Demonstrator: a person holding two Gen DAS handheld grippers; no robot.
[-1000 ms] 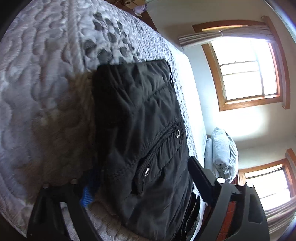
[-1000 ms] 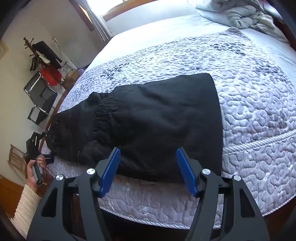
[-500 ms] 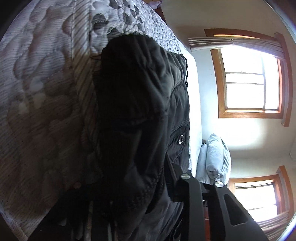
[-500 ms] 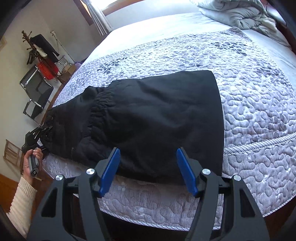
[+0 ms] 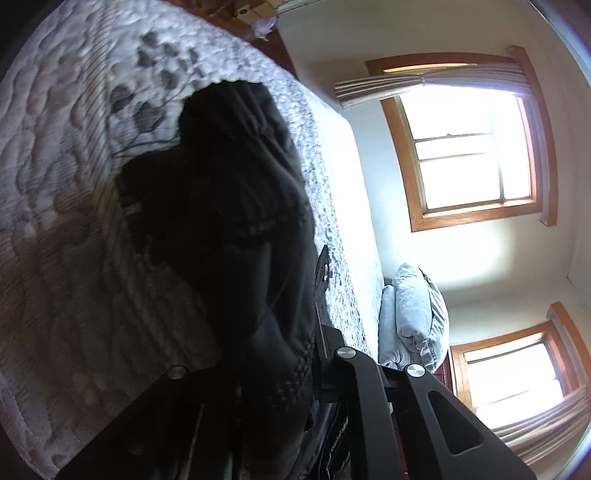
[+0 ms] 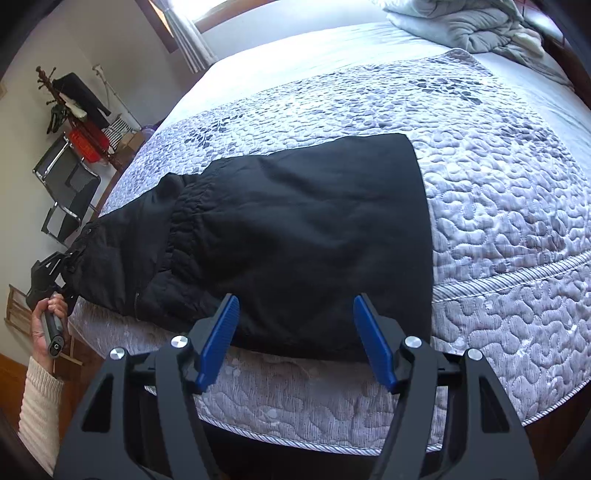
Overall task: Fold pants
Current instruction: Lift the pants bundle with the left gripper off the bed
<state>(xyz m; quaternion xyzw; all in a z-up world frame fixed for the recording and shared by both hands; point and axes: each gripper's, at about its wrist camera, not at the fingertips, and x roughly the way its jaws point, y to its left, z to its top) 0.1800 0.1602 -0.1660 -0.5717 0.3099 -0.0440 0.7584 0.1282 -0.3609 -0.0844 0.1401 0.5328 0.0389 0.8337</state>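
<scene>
Black pants (image 6: 295, 236) lie across the quilted bed cover (image 6: 498, 206), partly folded, with the straight fold edge at the right. My right gripper (image 6: 295, 332) is open and empty, its blue pads (image 6: 218, 339) just above the near edge of the pants. My left gripper (image 6: 64, 266) shows at the far left of the right wrist view, shut on the pants' end at the bed's corner. In the left wrist view the bunched black fabric (image 5: 236, 236) fills the space between the fingers (image 5: 354, 384) and hides the tips.
A heap of grey bedding (image 6: 465, 26) lies at the head of the bed, also in the left wrist view (image 5: 413, 317). A coat rack and folding chairs (image 6: 70, 147) stand by the wall at left. Windows (image 5: 472, 151) are on the far wall.
My left gripper has closed on the pants' end and lifted it, so the fabric bunches up before its camera. My right gripper has stayed open over the near edge.
</scene>
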